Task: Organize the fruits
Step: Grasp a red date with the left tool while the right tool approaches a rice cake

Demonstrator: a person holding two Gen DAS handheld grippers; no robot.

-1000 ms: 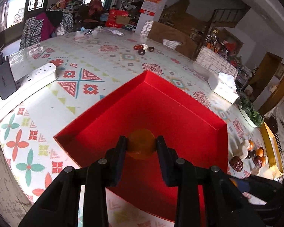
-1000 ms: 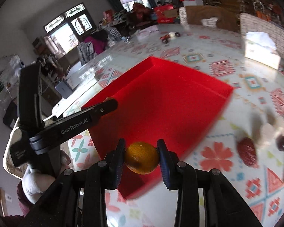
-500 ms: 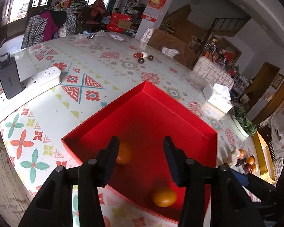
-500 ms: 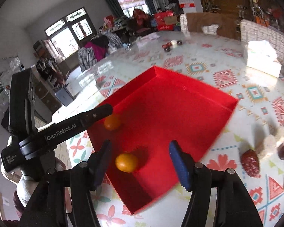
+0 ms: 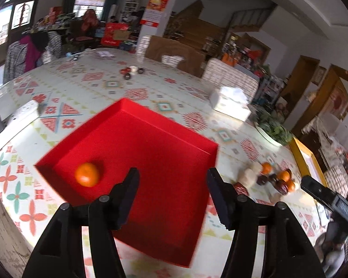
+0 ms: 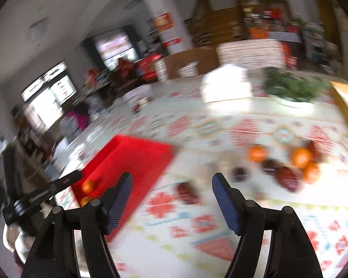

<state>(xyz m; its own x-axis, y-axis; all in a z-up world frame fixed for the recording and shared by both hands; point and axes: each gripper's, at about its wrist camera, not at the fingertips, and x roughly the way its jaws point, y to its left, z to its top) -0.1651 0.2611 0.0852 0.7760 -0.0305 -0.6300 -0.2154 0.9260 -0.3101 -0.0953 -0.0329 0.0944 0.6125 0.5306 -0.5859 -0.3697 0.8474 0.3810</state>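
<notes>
In the left wrist view the left gripper (image 5: 171,180) stood wide open above the red tray (image 5: 164,139) and held nothing. One orange (image 5: 87,174) lay in the tray at centre left. The right gripper (image 6: 171,186) was also wide open and empty (this view was blurred). More fruit (image 6: 287,162) lay on the table (image 6: 220,125), right of centre.

Both wrist views face tabletop, share red tray (image 5: 136,125); right blurred.

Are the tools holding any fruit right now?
No. The left tool and right tool are both open and empty; an orange lies loose in the red tray.
</notes>
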